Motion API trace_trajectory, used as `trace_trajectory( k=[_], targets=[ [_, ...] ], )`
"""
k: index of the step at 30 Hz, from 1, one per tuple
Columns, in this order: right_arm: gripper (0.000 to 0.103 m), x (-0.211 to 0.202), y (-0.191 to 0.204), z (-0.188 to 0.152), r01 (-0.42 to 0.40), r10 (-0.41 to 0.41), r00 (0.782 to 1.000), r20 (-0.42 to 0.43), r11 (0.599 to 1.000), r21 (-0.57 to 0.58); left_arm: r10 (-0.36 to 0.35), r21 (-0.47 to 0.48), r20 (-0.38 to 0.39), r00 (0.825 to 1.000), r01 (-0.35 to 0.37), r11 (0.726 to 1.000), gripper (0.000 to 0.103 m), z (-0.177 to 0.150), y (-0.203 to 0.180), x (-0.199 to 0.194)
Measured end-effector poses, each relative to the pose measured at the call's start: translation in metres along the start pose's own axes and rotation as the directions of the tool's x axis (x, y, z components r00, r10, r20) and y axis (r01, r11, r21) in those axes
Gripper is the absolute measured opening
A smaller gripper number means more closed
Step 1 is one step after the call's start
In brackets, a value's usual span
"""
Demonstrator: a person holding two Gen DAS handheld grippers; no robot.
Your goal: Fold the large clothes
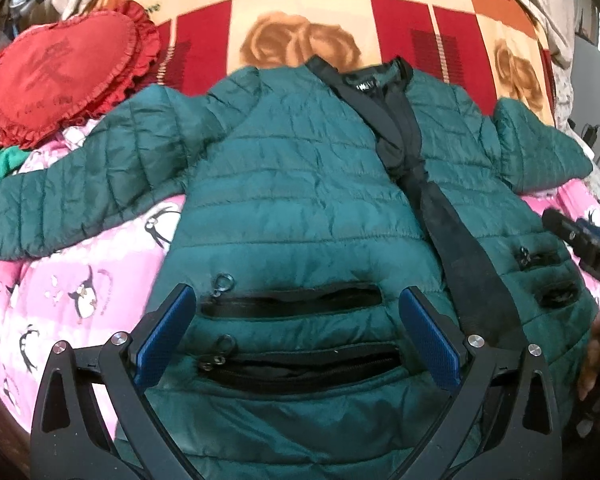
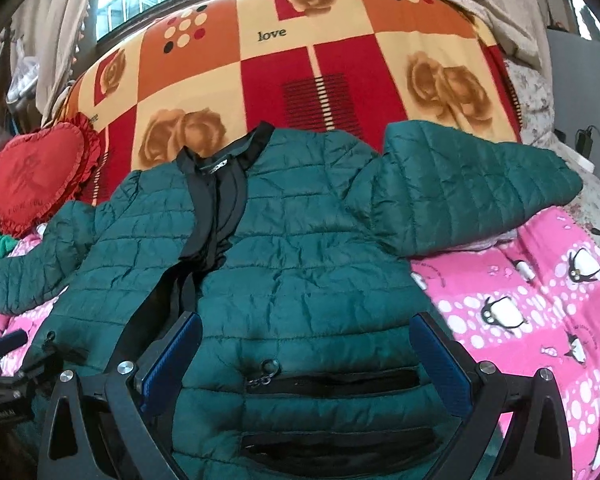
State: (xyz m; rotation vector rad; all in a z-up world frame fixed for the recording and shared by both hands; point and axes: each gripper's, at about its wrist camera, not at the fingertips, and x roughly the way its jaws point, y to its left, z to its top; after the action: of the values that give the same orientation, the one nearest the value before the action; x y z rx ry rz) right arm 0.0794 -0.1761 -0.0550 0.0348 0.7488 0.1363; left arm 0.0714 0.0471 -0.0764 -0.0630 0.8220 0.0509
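One green quilted jacket (image 1: 300, 184) with two sleeves and four zip pockets, two on each front panel. One red heart-shaped cushion (image 1: 64, 72) in the upper left. One pink penguin blanket (image 2: 539, 320). One rose-patterned blanket (image 2: 300, 80). Two grippers, each with two blue-padded fingers (image 1: 164, 336).

The quilted jacket (image 1: 300, 200) looks like faintly glossy, crinkled synthetic cloth; the blanket (image 2: 539, 320) looks matt and fleecy.

Jacket (image 1: 300, 208) flat on bed (image 1: 80, 280), heart pillow (image 1: 60, 76) to its left.
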Motion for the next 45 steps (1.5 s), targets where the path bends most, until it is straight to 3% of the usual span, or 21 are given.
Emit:
trace_trajectory(
  k=[4, 30, 45],
  targets=[
    [0.103, 0.003, 0.002, -0.002, -0.023, 0.023, 1.0, -0.02, 1.0, 0.001, 0.014, -0.007, -0.034, 0.999, -0.014, 1.0, 0.102, -0.006, 0.004, 0.01],
    [0.103, 0.004, -0.004, -0.005, 0.013, -0.014, 0.999, -0.04, 1.0, -0.002, 0.012, 0.006, -0.007, 1.0, -0.012, 1.0, 0.102, -0.007, 0.004, 0.005],
    [0.103, 0.0, -0.008, -0.004, 0.018, -0.018, 0.999, -0.029, 1.0, 0.008, 0.0, 0.012, -0.032, 0.999, 0.0, 1.0, 0.102, -0.008, 0.005, 0.009]
  ],
)
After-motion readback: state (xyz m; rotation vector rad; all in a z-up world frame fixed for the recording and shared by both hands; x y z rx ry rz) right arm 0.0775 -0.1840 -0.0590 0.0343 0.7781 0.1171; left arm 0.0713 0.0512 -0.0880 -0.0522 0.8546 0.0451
